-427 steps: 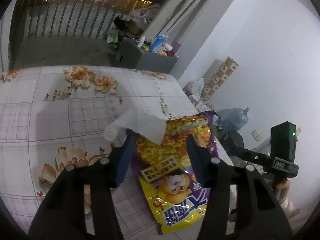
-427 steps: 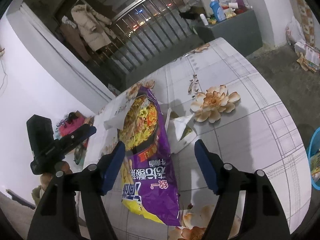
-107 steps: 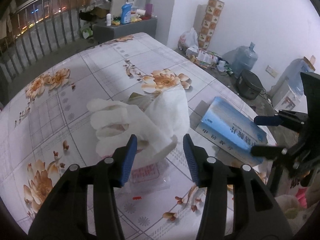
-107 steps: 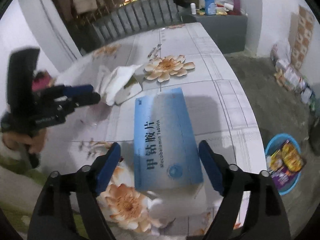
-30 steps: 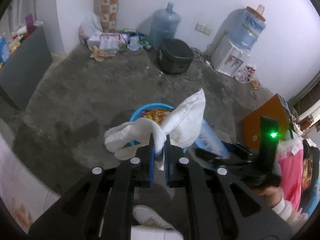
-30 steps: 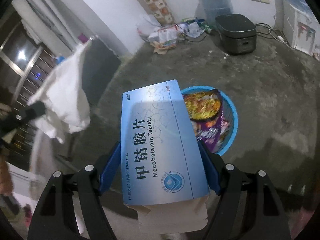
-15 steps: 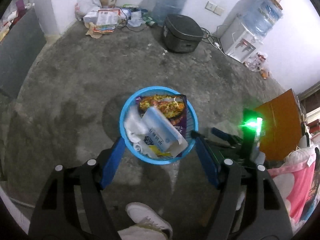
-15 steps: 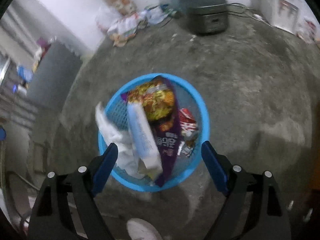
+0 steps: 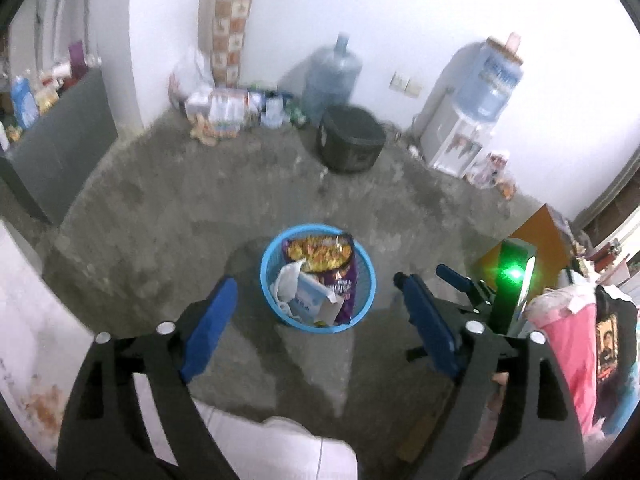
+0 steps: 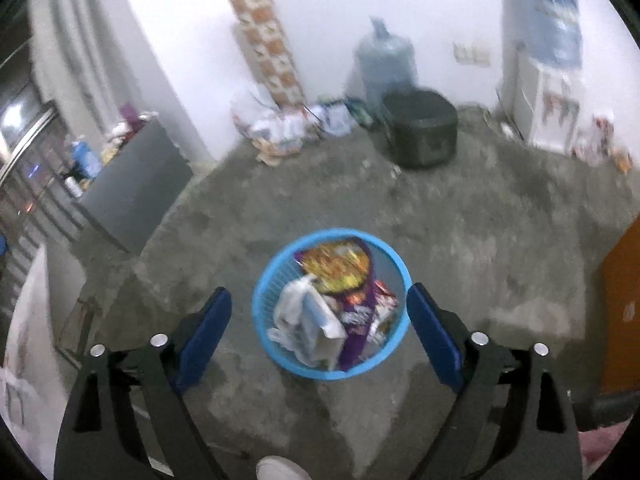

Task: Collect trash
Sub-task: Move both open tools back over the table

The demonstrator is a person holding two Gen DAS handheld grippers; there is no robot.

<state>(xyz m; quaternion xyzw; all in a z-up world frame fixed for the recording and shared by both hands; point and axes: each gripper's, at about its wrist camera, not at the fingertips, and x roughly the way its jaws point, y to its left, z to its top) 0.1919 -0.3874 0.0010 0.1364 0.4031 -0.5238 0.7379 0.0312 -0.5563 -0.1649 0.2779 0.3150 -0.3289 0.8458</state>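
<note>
While both jaws are opening with nothing between them, the left tool (image 9: 316,312) and right tool (image 10: 320,332) hover above the bin (image 9: 266,280), where wrapper (image 9: 320,254), box (image 9: 316,300) and tissue (image 9: 286,280) lie.

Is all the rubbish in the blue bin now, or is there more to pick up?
Done: the blue bin on the floor holds a noodle packet, white tissue and a pale blue box. In hand: nothing; the left gripper and right gripper are opening with nothing between them. Left: can't tell, since no table shows here.
</note>
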